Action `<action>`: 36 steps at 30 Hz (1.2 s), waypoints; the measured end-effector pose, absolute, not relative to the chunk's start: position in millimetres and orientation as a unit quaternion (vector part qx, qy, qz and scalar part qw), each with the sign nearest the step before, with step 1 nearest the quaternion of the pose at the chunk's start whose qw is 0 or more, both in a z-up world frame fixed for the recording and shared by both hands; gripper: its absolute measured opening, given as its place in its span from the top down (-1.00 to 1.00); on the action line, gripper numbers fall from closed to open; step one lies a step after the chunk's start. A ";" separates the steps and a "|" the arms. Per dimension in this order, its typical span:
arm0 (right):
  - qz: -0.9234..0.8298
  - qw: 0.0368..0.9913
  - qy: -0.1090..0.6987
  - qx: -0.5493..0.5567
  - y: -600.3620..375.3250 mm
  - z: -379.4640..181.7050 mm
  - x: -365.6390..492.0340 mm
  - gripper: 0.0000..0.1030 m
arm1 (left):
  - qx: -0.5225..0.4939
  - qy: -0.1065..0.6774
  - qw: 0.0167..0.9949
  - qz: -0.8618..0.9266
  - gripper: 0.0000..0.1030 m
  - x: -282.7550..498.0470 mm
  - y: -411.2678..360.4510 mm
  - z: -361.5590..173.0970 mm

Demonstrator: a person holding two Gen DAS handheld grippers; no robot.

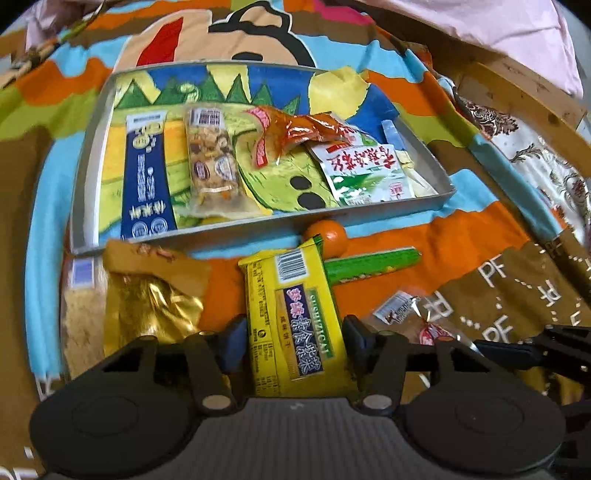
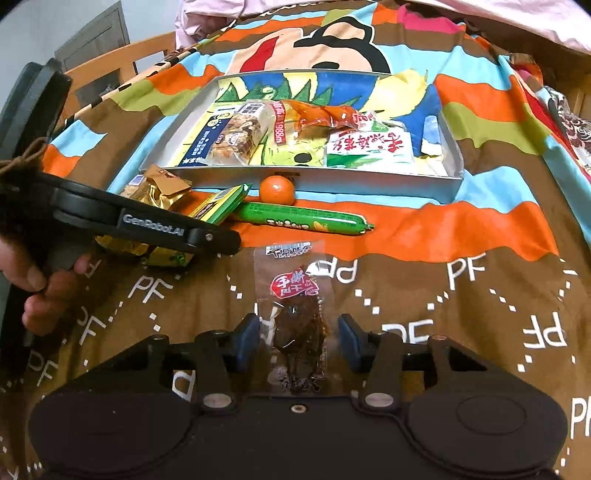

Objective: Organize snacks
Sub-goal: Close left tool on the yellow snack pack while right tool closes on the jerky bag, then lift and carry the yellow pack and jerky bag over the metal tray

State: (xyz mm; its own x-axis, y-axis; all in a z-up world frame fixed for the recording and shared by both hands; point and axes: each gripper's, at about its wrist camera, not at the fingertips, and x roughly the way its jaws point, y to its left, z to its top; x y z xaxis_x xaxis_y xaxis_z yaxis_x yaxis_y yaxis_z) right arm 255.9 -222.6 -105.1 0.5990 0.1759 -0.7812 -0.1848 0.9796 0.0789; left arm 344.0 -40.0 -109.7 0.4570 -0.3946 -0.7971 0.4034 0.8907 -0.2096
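My left gripper (image 1: pixel 295 343) has its two fingers on either side of a yellow biscuit packet (image 1: pixel 295 317), closed against its edges. The packet also shows in the right wrist view (image 2: pixel 221 206). My right gripper (image 2: pixel 299 339) is open, with a clear packet of dark dried meat (image 2: pixel 295 314) lying on the cloth between its fingers, apart from both pads. A grey tray (image 1: pixel 258 225) ahead holds several snack packets: a blue stick pack (image 1: pixel 146 177), a nut bar (image 1: pixel 212 158), an orange-red pouch (image 1: pixel 295 129) and a green-white pouch (image 1: pixel 365 173).
A gold foil pack (image 1: pixel 147 299), a small orange (image 2: pixel 277 189) and a green sausage stick (image 2: pixel 303 219) lie on the cloth in front of the tray (image 2: pixel 306 177). A wooden chair (image 2: pixel 122 62) stands at the far left. Pink cloth (image 1: pixel 498 29) lies at the back.
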 end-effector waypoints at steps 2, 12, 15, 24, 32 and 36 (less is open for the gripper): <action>0.105 0.896 0.432 -0.014 -221.7 -104.6 253.6 0.04 | 0.009 0.469 0.852 -0.235 -0.15 338.7 -40.9 -108.3; 0.112 0.895 0.431 0.010 -224.8 -110.9 262.6 0.05 | 0.006 0.465 0.858 -0.220 -0.11 343.3 -46.2 -113.6; 0.113 0.900 0.420 -0.011 -219.6 -105.4 256.2 0.06 | -0.025 0.474 0.854 -0.212 -0.05 338.7 -38.7 -111.2; 0.118 0.927 0.317 -0.162 -197.0 -79.5 209.0 0.08 | -0.006 0.450 0.876 -0.175 -0.04 289.1 -38.5 -80.4; 0.094 0.943 0.226 -0.226 -194.7 -61.6 182.5 0.08 | 0.033 0.354 0.923 -0.146 -0.04 253.7 -43.4 -36.9; 0.076 0.954 0.186 -0.223 -200.2 -49.5 178.7 0.08 | 0.041 0.318 0.936 -0.144 -0.04 246.7 -46.7 -21.9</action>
